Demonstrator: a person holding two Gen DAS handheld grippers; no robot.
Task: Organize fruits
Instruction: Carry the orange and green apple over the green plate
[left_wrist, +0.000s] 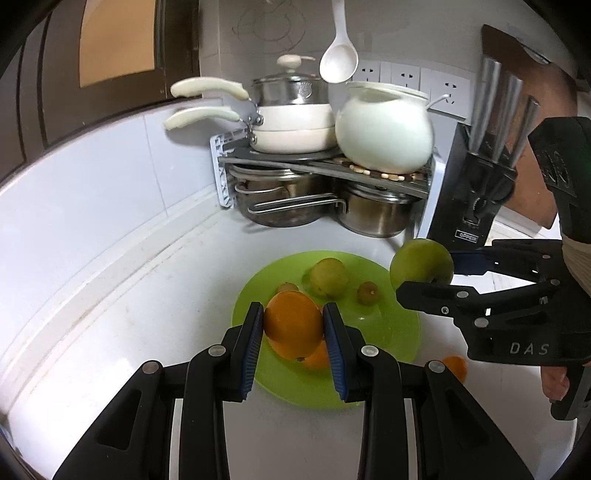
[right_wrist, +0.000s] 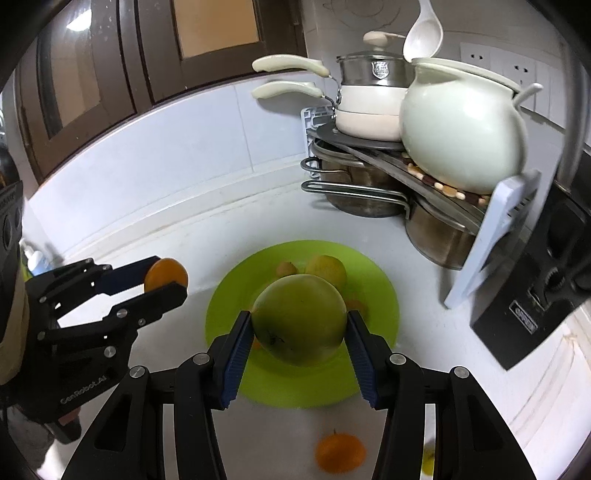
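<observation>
My left gripper (left_wrist: 293, 326) is shut on an orange (left_wrist: 293, 323) and holds it above the near side of a lime green plate (left_wrist: 391, 332). My right gripper (right_wrist: 300, 332) is shut on a big green apple (right_wrist: 300, 319) above the same plate (right_wrist: 221, 314). On the plate lie a yellow-green fruit (left_wrist: 328, 277), two small brownish fruits (left_wrist: 368, 292) and another orange (left_wrist: 318, 357) under the held one. Each gripper shows in the other's view: the right gripper (left_wrist: 432, 271) with the apple, the left gripper (right_wrist: 164, 277) with the orange.
A small orange (right_wrist: 340, 452) lies on the white counter near the plate; it also shows in the left wrist view (left_wrist: 456, 365). A pot rack (left_wrist: 325, 162) with pans and a white pot (left_wrist: 384, 131) fills the corner. A black knife block (left_wrist: 469, 184) stands at the right.
</observation>
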